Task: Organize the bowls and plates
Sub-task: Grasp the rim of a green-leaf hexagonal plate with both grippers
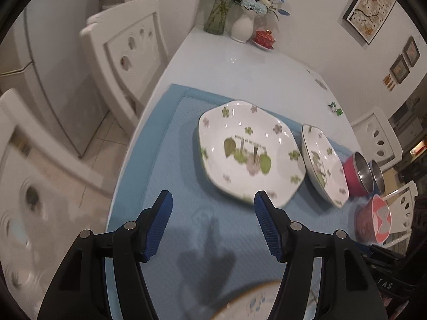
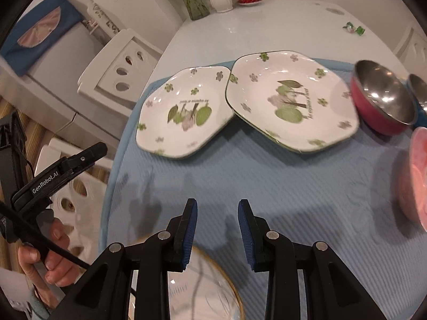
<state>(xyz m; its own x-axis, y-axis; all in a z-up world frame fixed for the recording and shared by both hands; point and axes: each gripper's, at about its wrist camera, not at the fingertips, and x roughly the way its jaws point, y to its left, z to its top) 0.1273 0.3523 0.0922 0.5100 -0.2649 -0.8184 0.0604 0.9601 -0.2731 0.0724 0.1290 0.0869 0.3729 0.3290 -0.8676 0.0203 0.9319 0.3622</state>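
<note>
White carved chairs (image 1: 125, 53), pale fridge (image 1: 53, 80), framed pictures (image 1: 369, 8), tiled floor (image 1: 106, 149)

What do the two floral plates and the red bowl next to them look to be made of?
Floral plates: probably glazed ceramic, glossy white with sharp highlights and printed leaf motifs. Red bowl: seemingly stainless steel inside, mirror-like reflections, with a matte red outer shell, plastic or coated metal; I cannot tell which.

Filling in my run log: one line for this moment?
left claw: open, empty | right claw: open, empty | two flowered plates, edges overlapping | red bowl beside them
</note>
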